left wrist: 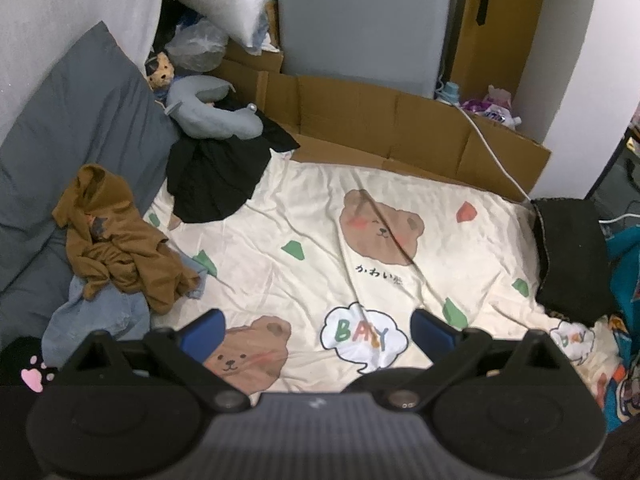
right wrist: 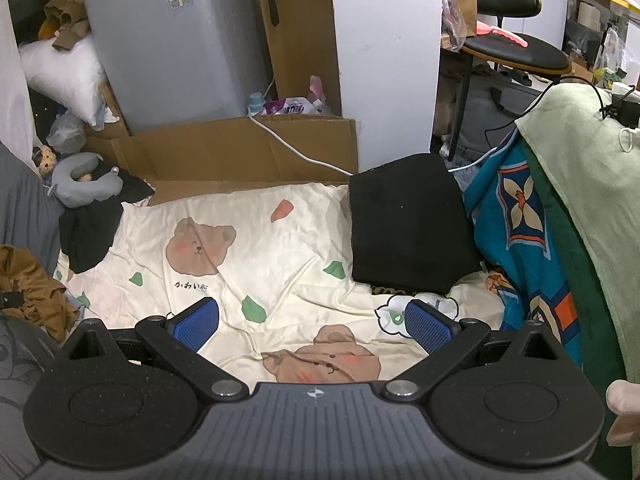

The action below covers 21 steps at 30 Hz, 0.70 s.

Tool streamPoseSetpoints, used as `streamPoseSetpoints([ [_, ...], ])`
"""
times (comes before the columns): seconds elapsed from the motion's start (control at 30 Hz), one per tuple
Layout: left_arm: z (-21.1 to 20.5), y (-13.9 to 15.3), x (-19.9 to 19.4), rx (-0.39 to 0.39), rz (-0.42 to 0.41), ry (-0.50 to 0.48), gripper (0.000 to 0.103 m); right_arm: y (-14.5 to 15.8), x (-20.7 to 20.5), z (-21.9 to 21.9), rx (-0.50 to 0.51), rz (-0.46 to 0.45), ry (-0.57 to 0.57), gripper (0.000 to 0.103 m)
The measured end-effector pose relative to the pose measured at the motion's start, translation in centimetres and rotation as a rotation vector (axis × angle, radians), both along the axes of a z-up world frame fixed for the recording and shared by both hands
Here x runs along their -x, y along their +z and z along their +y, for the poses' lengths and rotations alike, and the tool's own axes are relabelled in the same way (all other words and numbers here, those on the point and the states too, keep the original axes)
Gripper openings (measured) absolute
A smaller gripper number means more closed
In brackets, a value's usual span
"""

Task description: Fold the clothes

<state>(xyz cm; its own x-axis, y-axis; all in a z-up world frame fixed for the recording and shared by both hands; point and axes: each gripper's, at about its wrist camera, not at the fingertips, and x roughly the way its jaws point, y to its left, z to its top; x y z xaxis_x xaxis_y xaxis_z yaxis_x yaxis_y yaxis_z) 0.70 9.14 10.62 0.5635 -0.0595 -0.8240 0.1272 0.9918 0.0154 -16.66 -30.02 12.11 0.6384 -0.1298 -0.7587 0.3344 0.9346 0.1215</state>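
the brown shirt (left wrist: pixel 120 248) lies crumpled on top of the jeans (left wrist: pixel 96 316) at the left edge of the bed sheet (left wrist: pixel 304 216), with a loose black garment (left wrist: pixel 216 176) behind it, while a black folded piece (right wrist: pixel 408 220) sits flat at the right. the shirt looks light and limp, likely to sag and bunch, so a hem or shoulder seam seems the best hold. the left gripper (left wrist: pixel 316 330) and right gripper (right wrist: pixel 312 320) hover low over the sheet, jaws spread wide, holding nothing.
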Motion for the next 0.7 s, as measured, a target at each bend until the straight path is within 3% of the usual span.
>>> streamPoseSetpoints([
  [0.7,0.2,0.0,0.3,0.034,0.001,-0.003,0.100,0.4,-1.4,1.9,0.070,0.049,0.063,0.102],
])
